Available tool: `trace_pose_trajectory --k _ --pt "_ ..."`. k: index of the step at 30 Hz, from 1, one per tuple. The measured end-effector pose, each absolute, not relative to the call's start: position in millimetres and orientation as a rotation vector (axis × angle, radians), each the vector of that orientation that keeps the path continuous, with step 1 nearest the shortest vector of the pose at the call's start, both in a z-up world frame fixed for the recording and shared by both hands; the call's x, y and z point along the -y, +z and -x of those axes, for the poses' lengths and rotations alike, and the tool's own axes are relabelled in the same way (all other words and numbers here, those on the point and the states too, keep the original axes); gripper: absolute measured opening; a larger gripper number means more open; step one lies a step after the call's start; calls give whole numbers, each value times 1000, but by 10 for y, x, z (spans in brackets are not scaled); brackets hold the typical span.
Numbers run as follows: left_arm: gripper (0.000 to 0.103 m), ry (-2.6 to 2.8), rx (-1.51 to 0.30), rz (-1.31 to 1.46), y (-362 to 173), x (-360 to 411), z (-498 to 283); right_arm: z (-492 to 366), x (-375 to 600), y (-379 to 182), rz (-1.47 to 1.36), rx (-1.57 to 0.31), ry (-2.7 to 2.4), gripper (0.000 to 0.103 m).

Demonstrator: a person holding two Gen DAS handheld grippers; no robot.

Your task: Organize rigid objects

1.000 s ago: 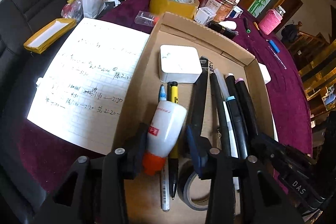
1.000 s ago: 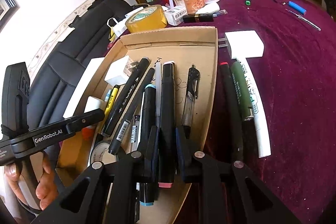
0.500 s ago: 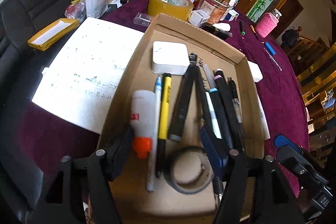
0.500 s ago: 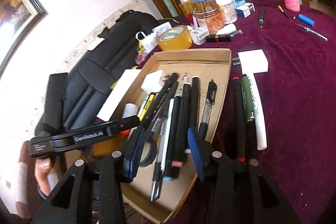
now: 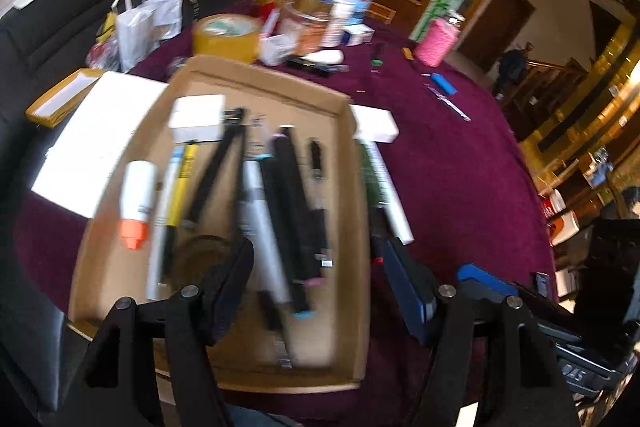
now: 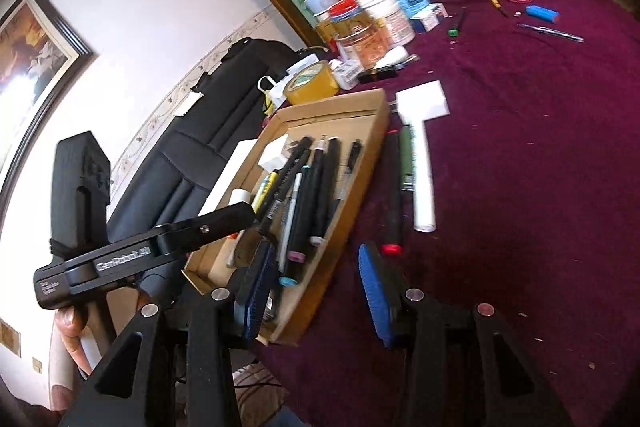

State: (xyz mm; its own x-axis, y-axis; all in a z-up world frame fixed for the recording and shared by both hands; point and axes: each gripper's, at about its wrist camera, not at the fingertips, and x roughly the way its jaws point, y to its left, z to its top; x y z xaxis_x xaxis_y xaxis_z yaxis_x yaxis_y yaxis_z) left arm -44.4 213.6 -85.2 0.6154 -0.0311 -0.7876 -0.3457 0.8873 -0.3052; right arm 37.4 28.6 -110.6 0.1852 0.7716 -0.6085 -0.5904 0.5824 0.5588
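Observation:
A shallow cardboard tray (image 5: 360, 187) lies on the purple cloth. In it are a white glue bottle (image 5: 138, 195) with an orange cap, a white box (image 5: 198, 115), a dark tape roll (image 5: 200, 251) and several pens and black markers (image 5: 288, 211). My left gripper (image 5: 320, 283) hovers open over the tray's near end, with nothing between its fingers. My right gripper (image 6: 316, 291) is open too, above the tray's near right corner (image 6: 304, 327). Just right of the tray lie a red-capped black marker (image 6: 394, 195), a green pen (image 6: 406, 159) and a white tube (image 6: 422, 179).
A white block (image 6: 422, 101) sits past the tray's far right corner. A yellow tape roll (image 5: 224, 35), jars and a pink cup (image 5: 436, 41) crowd the far side. A written sheet (image 5: 100, 139) lies left of the tray. A black chair (image 6: 192, 147) stands behind.
Both grippers opened and pulled back and up from the tray. The left let go of the glue bottle, the right let go of a black marker; both now lie in the tray.

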Motion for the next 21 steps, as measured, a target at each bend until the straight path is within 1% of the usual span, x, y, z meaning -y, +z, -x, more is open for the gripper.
trace_pose_trajectory --k 8,16,19,21 --pt "66 118 -878 436 -771 -1749 281 -656 148 -1137 -245 -1013 916 46" --pt "66 102 -869 437 -786 -1755 177 -1014 -96 -1176 -91 -1052 898 46" --pt "67 109 -864 462 -820 -1858 191 -1167 -378 -1260 -4 -1077 912 41" --pt "66 117 -871 467 -857 -1918 194 -1233 -541 -1341 42 -1095 925 32"
